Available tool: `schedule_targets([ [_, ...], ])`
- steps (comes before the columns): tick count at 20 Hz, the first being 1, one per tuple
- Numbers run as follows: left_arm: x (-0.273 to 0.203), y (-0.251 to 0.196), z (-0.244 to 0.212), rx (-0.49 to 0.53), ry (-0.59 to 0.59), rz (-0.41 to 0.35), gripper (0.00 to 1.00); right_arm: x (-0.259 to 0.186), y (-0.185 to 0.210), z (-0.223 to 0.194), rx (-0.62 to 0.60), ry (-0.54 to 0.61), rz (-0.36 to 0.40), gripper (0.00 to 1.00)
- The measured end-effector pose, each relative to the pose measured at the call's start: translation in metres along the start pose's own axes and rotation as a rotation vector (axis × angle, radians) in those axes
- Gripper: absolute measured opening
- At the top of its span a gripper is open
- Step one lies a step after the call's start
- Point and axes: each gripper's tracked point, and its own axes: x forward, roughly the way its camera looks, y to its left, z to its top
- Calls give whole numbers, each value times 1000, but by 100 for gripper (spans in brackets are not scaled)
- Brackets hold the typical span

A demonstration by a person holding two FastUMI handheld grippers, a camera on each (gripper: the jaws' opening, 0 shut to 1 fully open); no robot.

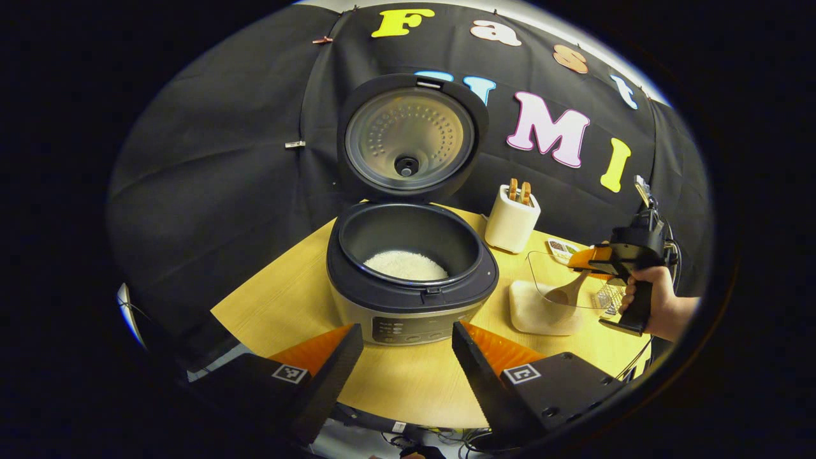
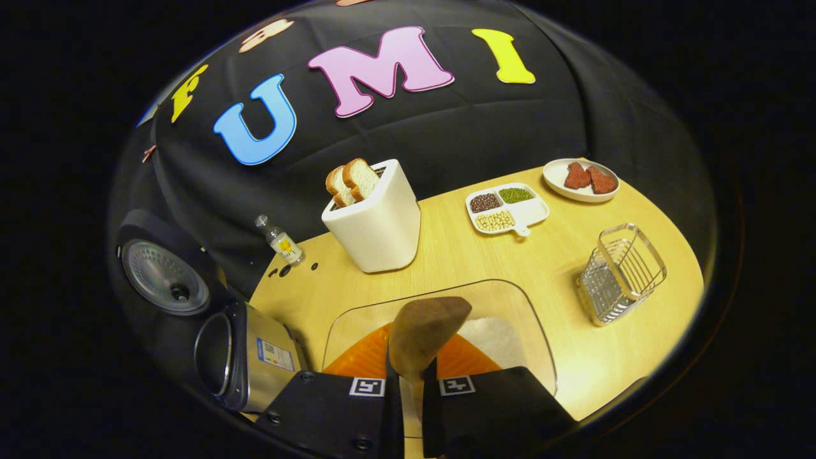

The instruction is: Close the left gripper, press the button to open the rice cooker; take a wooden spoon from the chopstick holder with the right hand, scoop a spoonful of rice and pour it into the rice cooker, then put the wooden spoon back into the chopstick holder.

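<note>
The rice cooker [image 1: 408, 280] stands in the middle of the table with its lid [image 1: 408, 137] up, and white rice [image 1: 405, 265] lies in its pot. My left gripper [image 1: 408, 357] is open in front of its control panel, touching nothing. A hand holds my right gripper [image 2: 411, 389], which is shut on the handle of the wooden spoon [image 2: 424, 331]. The spoon's bowl [image 1: 562, 294] points down into the clear rice container [image 1: 542, 312], right of the cooker. The wire chopstick holder [image 2: 621, 271] stands to the right of the container [image 2: 539, 347].
A white toaster [image 2: 376, 217] with bread slices stands behind the container. Farther back are a sectioned dish of beans [image 2: 507, 207], a plate [image 2: 580, 178] with red pieces and a small bottle [image 2: 280, 242]. The cooker [image 2: 248, 357] is close on the left of the right gripper.
</note>
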Motion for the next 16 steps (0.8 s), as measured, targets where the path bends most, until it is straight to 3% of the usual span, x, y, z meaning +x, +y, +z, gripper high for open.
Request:
schedule_targets([
  [3, -1, 1, 4, -29, 5, -16, 96, 1, 26, -3, 99, 15, 27, 16],
  [6, -1, -1, 15, -50, -15, -33, 96, 1, 30, -3, 97, 10, 12, 16],
  [9, -3, 0, 21, -31, -32, -42, 96, -5, 20, -1, 141, 7, 6, 16],
  [16, -7, 1, 29, -60, -48, -68, 95, -32, -25, 19, 379, -47, -38, 16],
])
